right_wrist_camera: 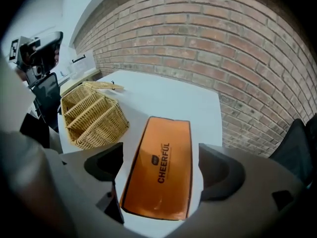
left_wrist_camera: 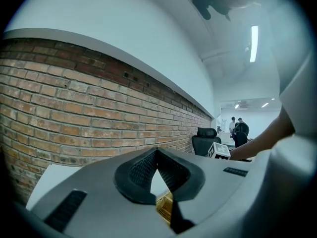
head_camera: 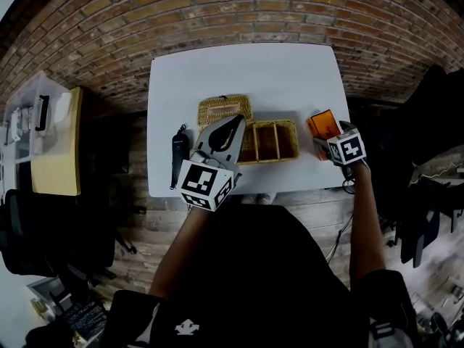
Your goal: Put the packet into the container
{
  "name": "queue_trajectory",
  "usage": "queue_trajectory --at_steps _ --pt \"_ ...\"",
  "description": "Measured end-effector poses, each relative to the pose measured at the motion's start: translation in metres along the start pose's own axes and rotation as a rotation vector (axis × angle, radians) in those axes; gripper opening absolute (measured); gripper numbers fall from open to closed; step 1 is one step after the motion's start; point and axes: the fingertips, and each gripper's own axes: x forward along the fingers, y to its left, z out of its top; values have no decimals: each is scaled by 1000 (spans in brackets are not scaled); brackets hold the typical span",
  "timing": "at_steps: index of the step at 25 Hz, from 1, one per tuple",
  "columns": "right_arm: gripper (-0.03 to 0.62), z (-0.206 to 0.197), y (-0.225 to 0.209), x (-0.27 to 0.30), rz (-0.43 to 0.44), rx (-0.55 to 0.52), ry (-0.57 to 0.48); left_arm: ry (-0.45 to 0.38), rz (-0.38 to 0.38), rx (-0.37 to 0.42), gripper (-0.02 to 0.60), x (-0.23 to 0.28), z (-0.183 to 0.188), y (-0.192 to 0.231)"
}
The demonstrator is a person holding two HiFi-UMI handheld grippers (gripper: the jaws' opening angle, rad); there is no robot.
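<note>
Closest in, left gripper (head_camera: 235, 125): shut, empty, parked over left end of basket (head_camera: 296, 140), probably to stay clear. Right of basket, right gripper (right_wrist_camera: 161, 168): spread wide astride packet (right_wrist_camera: 161, 143), pads off its long edges. Lies flat on table (head_camera: 239, 71), not yet in basket; apparently lined up for a side pinch.

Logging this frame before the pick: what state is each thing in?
basket: open, compartments look empty.
lid: off, lying behind the basket.
packet: flat on the table, label up, outside the basket.
left tongs: shut, empty.
right tongs: open, straddling the packet, not gripping.
</note>
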Motion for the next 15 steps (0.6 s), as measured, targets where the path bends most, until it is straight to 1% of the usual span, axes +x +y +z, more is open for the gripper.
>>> queue_trajectory --at_steps 7,15 --pt "457 -5 -2 19 -15 1 58 16 30 -6 5 -8 -6 9" --pt "457 -7 -8 33 -44 7 133 12 34 -8 5 -12 -5 17"
